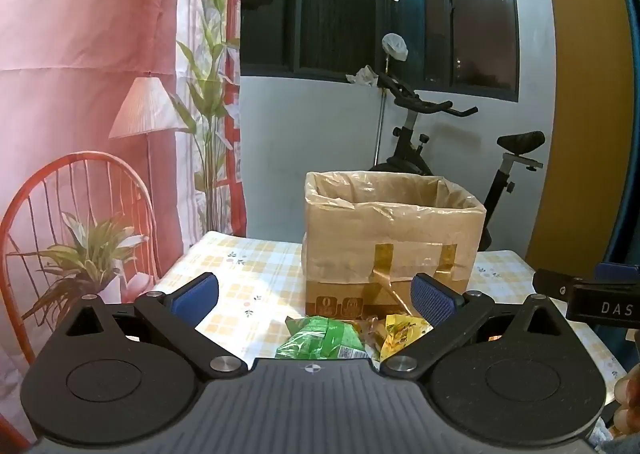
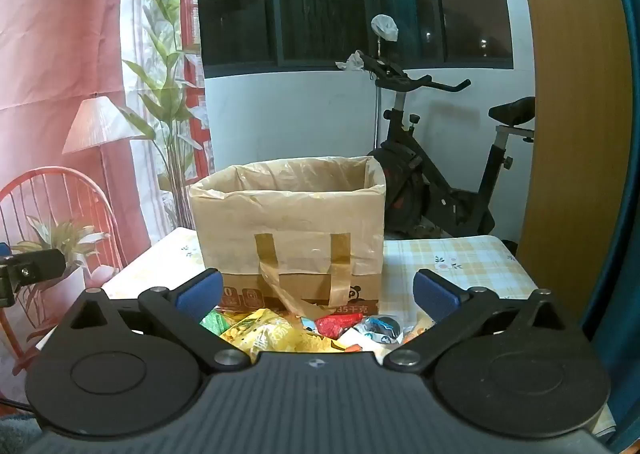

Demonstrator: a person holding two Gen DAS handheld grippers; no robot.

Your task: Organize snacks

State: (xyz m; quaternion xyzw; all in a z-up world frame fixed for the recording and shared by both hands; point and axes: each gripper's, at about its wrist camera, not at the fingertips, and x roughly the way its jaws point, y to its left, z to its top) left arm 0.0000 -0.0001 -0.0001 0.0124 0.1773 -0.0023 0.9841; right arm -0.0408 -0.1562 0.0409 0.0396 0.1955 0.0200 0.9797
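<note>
1. Judging by the layout, no pick has begun: the left gripper [image 1: 314,294] and the right gripper [image 2: 318,292] hover with jaws spread wide, holding nothing.
2. The snack packets [image 2: 304,328] lie heaped on the desk [image 2: 460,254], just before the plastic-lined cardboard box [image 2: 288,221].
3. Next move likely calls for lowering onto one packet, perhaps the green packet [image 1: 320,342].
4. The gripper bodies hide the heap's near part; the box's inside is unseen.

Legible markings: white letters "DAS" on the black body of the right gripper [image 1: 588,294], right of the left gripper. Ahead of the right gripper, "35千克" printed on the cardboard box [image 2: 288,213], bottom edge. Snack packet print unreadable.
</note>
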